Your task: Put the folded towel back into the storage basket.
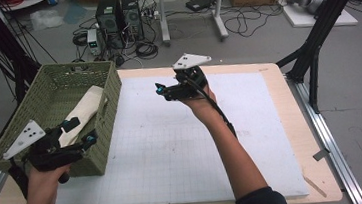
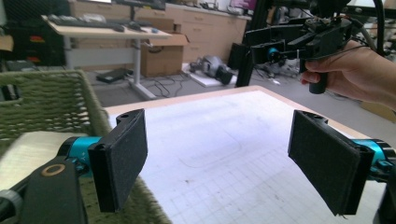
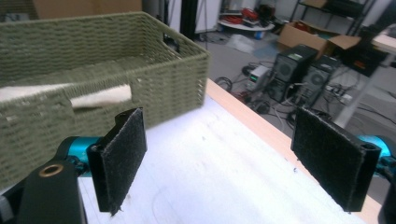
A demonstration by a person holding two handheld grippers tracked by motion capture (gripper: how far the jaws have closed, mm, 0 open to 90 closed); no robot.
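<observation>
Though both claws wide open & empty, cream cloth [image 1: 87,112] folded in green basket [image 1: 109,96]

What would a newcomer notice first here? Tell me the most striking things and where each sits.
The green woven basket at the table's left edge stands out first, with a cream folded cloth lying inside it. The left gripper hangs open at the basket's near corner. The right gripper, also open, is held up over the bare white mat, pointing towards the basket.
</observation>
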